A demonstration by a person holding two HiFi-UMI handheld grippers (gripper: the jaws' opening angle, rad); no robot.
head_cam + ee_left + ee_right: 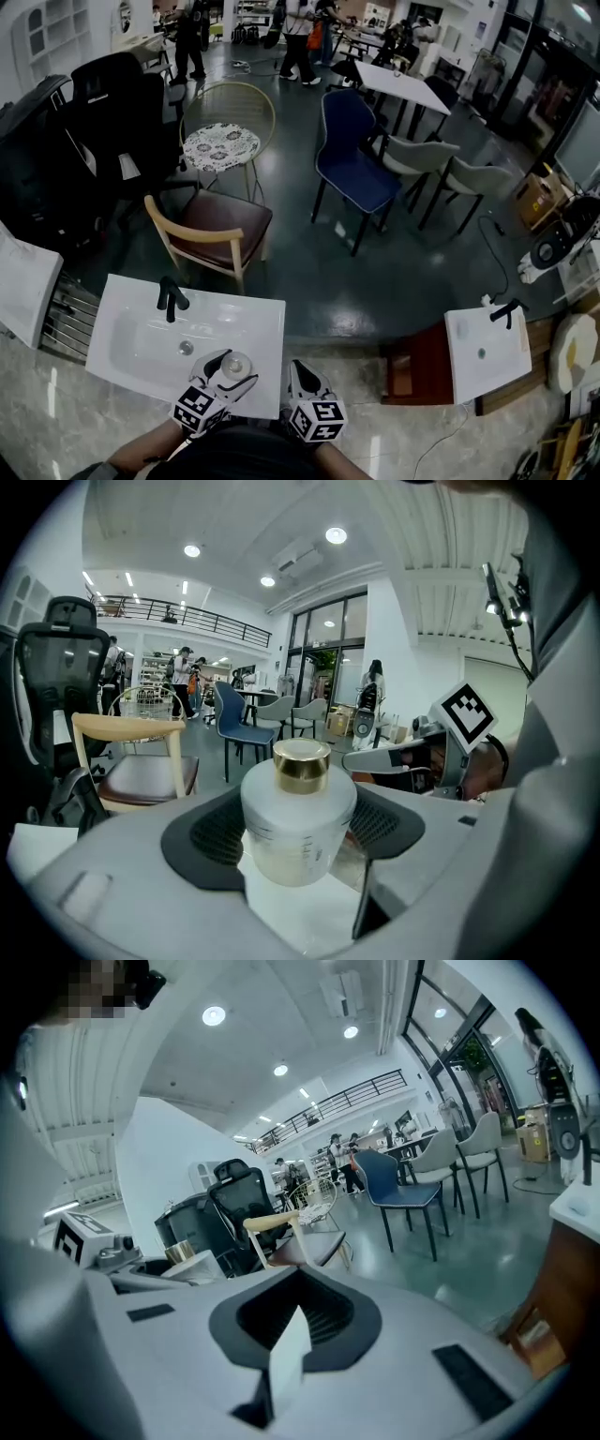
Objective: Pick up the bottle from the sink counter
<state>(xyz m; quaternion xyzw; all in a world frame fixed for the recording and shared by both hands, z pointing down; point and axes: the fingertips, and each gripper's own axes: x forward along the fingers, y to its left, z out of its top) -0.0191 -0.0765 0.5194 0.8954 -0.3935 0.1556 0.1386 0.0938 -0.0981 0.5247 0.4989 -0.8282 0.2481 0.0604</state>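
The left claw (300, 855) is gripping the bottle (298, 822), a frosted white one with a gold cap (301, 764). Its black pads are pressing on either side of the bottle's round body. In the head view this claw (225, 375) is pointing forward and slightly right over the near right part of the white sink counter (258, 319), with the bottle (234, 366) sitting upright between its jaws, close to the counter's front edge. Whether the bottle's base is touching the counter or hanging just above it cannot be told.

The right claw (295, 1335) is holding nothing; its jaws are drawn together to a narrow slit. In the head view it (302, 380) is sitting just beside the left claw, off the counter's right front corner, and aiming forward.

Both marker cubes are lying close to the person's body, the left one (197, 408) and the right one (317, 419) nearly side by side. The left forearm (136, 457) is angling in from the lower left. A black faucet (171, 297) is standing at the counter's far edge.
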